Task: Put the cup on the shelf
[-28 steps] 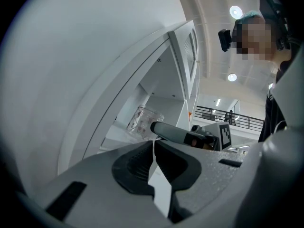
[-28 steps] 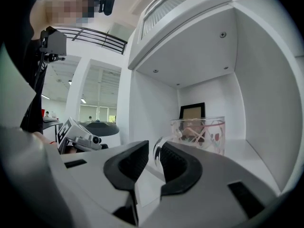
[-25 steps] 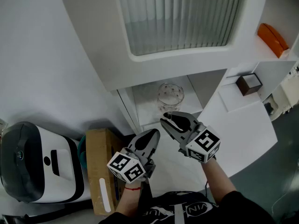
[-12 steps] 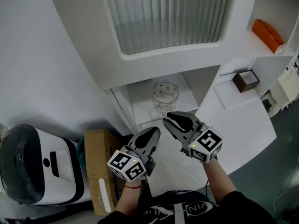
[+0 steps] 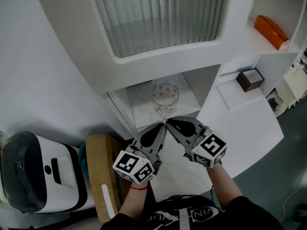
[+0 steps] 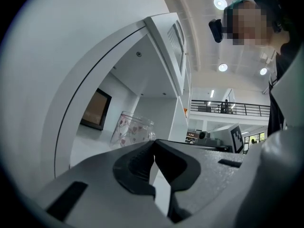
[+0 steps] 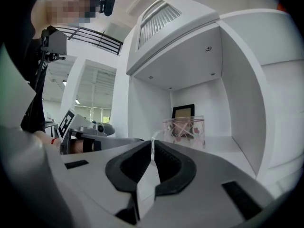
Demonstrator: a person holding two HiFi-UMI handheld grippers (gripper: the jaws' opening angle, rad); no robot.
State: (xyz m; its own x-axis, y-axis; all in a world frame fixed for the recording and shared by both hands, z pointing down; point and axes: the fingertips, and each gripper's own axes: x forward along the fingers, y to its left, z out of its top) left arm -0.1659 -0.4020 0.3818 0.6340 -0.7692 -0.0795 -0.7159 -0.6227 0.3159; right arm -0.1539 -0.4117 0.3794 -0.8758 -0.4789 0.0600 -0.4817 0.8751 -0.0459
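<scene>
- Well, closest to me, the left gripper (image 5: 162,127) is closed up tight. Its own view shows the two jaws pressed together with nothing between them (image 6: 153,142).
- The right gripper (image 5: 170,123) is the same. Its jaws meet and hold nothing (image 7: 152,144).
- Both tips sit just beside each other, right at the front edge of the shelf (image 5: 136,102). A cardboard box (image 5: 98,169) stands low on my left, well apart from them.
- Next comes the cup (image 5: 165,97). It is clear glass with little hearts on it (image 6: 132,129). It stands upright on the shelf floor, and no gripper touches it.
- Behind the cup, a picture frame (image 7: 183,111) leans at the back wall.
- So I think the cup is already where it belongs, and my job now is just to leave without a bump.
- To do that well, I would pull both grippers straight back toward me, slowly, and keep them closed.
- I would not lift the tips, because the cup is just past them and the shelf roof is low.
- I would not swing sideways either, as the side walls are near.
- Glass tips and breaks easily, so I would watch the cup in the right gripper view (image 7: 184,129) as I go.
</scene>
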